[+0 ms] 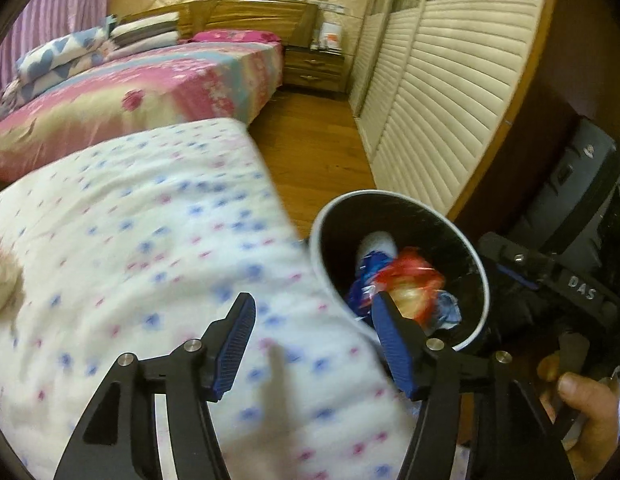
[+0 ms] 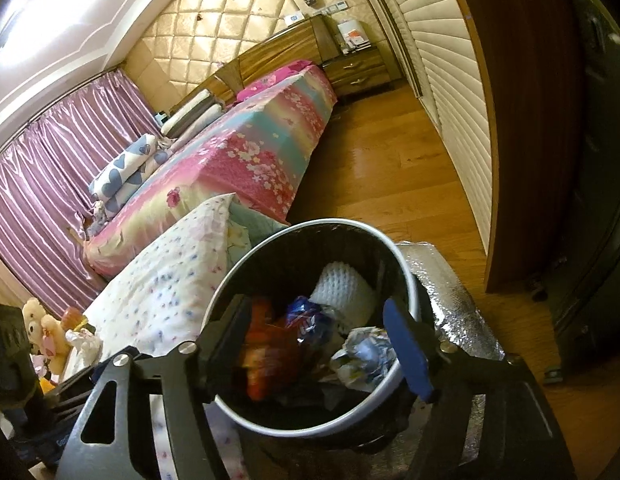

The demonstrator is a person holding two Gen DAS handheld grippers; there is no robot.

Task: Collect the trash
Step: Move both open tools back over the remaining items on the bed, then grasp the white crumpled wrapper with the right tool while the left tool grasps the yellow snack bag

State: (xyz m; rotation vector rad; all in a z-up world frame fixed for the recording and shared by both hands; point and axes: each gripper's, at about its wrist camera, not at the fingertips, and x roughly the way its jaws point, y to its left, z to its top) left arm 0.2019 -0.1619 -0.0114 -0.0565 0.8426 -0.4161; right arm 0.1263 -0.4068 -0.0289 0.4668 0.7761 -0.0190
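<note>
A black trash bin with a pale rim (image 2: 229,280) stands beside the bed and holds crumpled wrappers: a red-orange one (image 2: 261,344), a blue one (image 2: 305,318), a pale crumpled paper (image 2: 364,356) and a white knitted item (image 2: 342,288). My right gripper (image 2: 322,336) is open and empty, right over the bin's mouth. In the left wrist view the bin (image 1: 322,268) sits to the right, trash (image 1: 410,280) inside. My left gripper (image 1: 314,340) is open and empty over the white flowered bedspread (image 1: 129,260). The right gripper's body (image 1: 550,280) shows beside the bin.
A crumpled pale tissue (image 1: 3,284) lies at the bedspread's left edge. A second bed with a pink floral cover (image 2: 245,148) stands beyond. A louvred wardrobe (image 2: 450,92) lines the right. A silver foil bag (image 2: 454,296) lies behind the bin. Plush toys (image 2: 45,332) sit at left.
</note>
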